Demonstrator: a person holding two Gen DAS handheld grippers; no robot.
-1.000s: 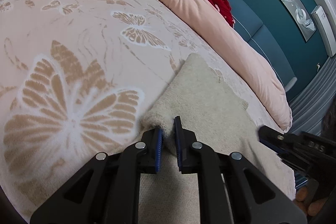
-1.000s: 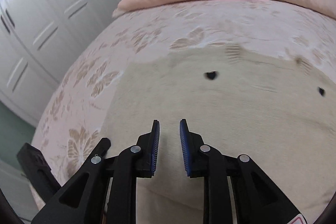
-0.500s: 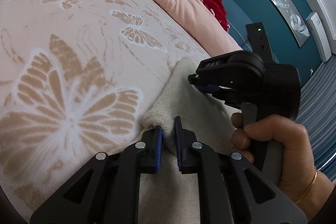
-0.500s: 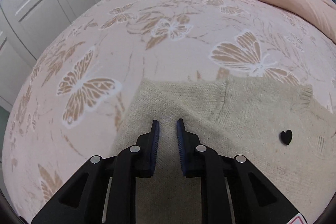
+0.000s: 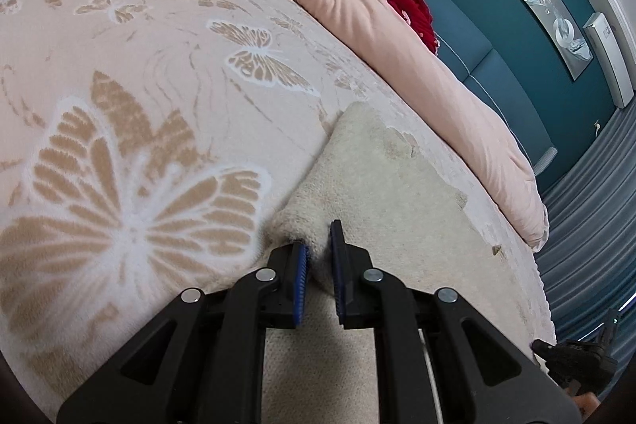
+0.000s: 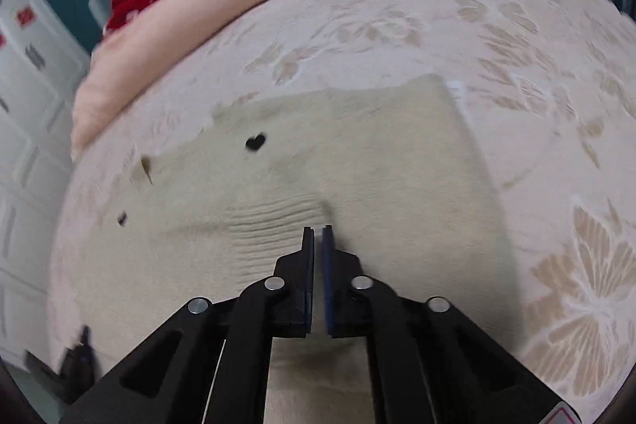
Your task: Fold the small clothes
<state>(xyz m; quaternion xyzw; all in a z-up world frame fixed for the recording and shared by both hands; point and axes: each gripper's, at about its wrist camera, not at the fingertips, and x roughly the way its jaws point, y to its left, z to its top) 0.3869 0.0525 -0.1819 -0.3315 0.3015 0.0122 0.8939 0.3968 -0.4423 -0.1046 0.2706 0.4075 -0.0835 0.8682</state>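
Left wrist: cream sweater (image 5: 381,185) corner bunched between the jaws.

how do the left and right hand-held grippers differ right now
The left hand-held gripper pinches a bunched edge of the cream sweater between its pads; the right hand-held gripper has its pads nearly together over the sweater's ribbed band, and a grip cannot be confirmed. The left view is sharp, the right blurred. Both are black with blue pads.
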